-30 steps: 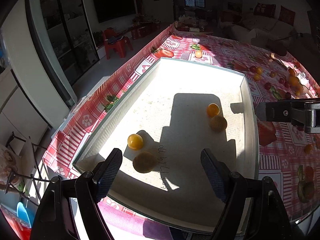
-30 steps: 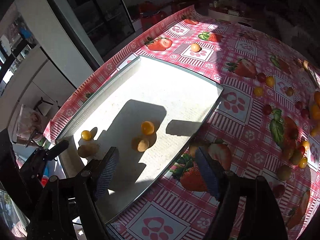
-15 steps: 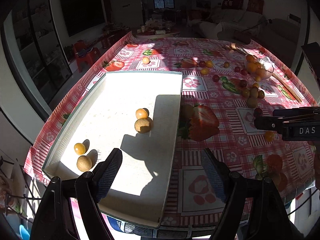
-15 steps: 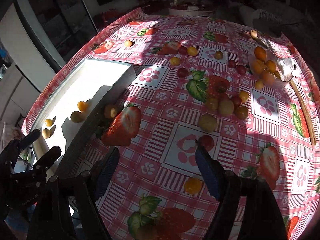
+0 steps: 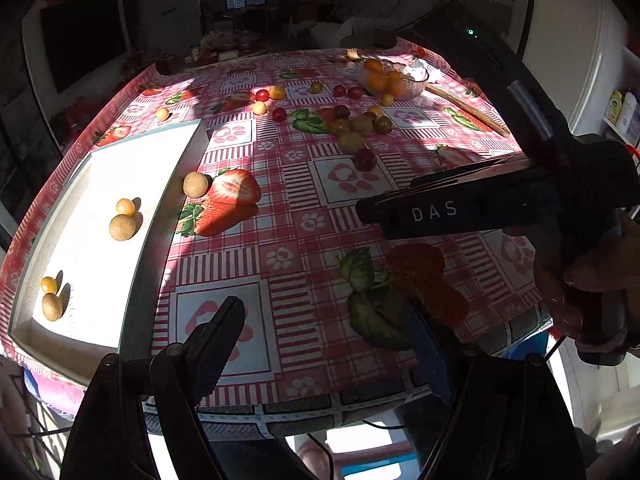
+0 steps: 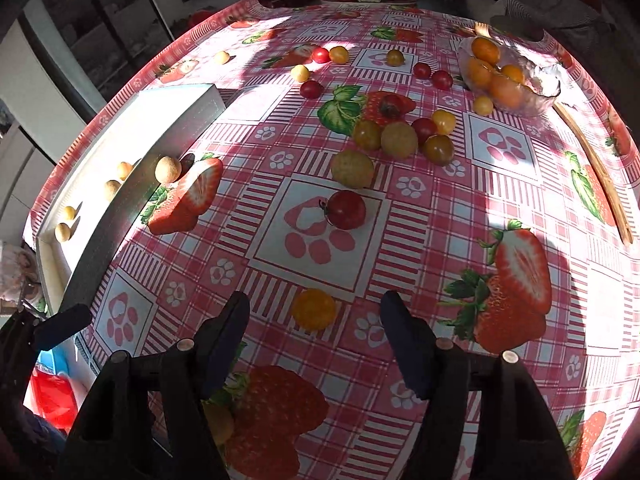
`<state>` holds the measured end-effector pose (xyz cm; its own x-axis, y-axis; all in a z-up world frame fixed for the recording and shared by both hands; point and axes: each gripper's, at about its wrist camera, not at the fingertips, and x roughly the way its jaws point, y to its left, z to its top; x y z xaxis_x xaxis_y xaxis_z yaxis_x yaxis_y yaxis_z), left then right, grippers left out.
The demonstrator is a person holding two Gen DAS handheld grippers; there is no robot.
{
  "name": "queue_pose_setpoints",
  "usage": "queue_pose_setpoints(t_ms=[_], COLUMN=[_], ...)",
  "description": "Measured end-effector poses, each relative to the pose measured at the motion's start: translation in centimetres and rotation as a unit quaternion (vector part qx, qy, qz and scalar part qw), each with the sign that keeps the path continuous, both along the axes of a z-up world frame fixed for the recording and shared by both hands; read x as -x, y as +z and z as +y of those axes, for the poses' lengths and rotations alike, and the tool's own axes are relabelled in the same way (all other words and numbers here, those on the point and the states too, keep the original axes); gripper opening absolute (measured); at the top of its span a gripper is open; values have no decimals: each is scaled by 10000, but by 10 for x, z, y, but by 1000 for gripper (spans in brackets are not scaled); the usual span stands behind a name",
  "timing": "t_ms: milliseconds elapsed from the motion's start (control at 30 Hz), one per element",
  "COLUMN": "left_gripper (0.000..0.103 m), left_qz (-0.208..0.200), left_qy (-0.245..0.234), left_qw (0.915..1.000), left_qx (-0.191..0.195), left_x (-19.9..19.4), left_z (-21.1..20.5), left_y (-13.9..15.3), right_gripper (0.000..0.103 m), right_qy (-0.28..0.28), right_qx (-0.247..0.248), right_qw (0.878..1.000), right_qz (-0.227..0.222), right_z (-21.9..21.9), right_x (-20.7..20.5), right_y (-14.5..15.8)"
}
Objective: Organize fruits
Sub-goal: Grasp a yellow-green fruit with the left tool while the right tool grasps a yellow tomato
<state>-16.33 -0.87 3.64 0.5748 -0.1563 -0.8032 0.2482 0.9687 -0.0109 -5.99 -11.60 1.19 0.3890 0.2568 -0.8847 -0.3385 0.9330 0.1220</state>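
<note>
1. Right gripper (image 6: 314,332) pointed down at the tablecloth (image 6: 420,248), jaws closing, an orange cherry tomato (image 6: 313,309) between them, pads not yet on it.
2. Left gripper (image 5: 326,338) stood wide, holding nothing, over bare cloth by the table's near edge.
3. "DAS" read in white on the right gripper's side.
4. White tray (image 5: 132,236) sat at the left edge, holding four small fruits; a longan (image 5: 195,184) lay just outside its wall.
5. More tomatoes lay scattered beyond; glass bowl (image 6: 508,80) of oranges far right.

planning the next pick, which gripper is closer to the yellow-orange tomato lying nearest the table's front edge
Right. The right gripper has the yellow-orange tomato just ahead between its closing jaws, not yet pinched. The left gripper hangs over the front edge near the white tray, away from it.
</note>
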Motion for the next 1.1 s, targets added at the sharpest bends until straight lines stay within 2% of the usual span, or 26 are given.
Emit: queue_pose_setpoints(t_ms=[133,233,300,367,400,433,533,600,633,667,700,1100], left_gripper=[82,82,81,80,70,66,65,57,51,33,26,26], left_qz=[61,73,88,130,167,256,205,188,162,141,130,202], left_qy=[-105,-173,-218,-246,-260,-277,-275,-303,-324,-370,-413,-147], left_qw=[9999,9998,9997,9996,9995,9993,9994,9993,9993,9992,9990,9990], left_qx=[61,50,39,-23,-50,-87,-82,-79,-64,-47,-61,369], left_x=[-3,-7,-9,-11,-12,-14,-13,-13,-12,-11,-11,-11], left_z=[-15,-26,-33,-39,-41,-43,-44,-45,-46,-46,-47,-30], left_y=[-5,-9,-12,-16,-18,-22,-22,-21,-21,-20,-20,-19], right_gripper=[53,34,30,29,29,29,29,29,29,29,29,28], right_qy=[151,205,215,188,179,176,169,156,148,143,138,9], right_qx=[229,389,347,306,284,264,199,145,125,110,103,175], right_qw=[9995,9987,9989,9991,9992,9992,9994,9995,9996,9996,9996,9984], right_qz=[-150,-249,-248,-238,-237,-238,-227,-211,-206,-205,-208,-543], right_z=[2,-1,-5,-9,-10,-12,-13,-14,-15,-15,-15,-21], right_x=[1,2,1,1,2,2,1,1,1,1,1,22], right_y=[0,0,0,0,0,1,0,0,0,0,0,0])
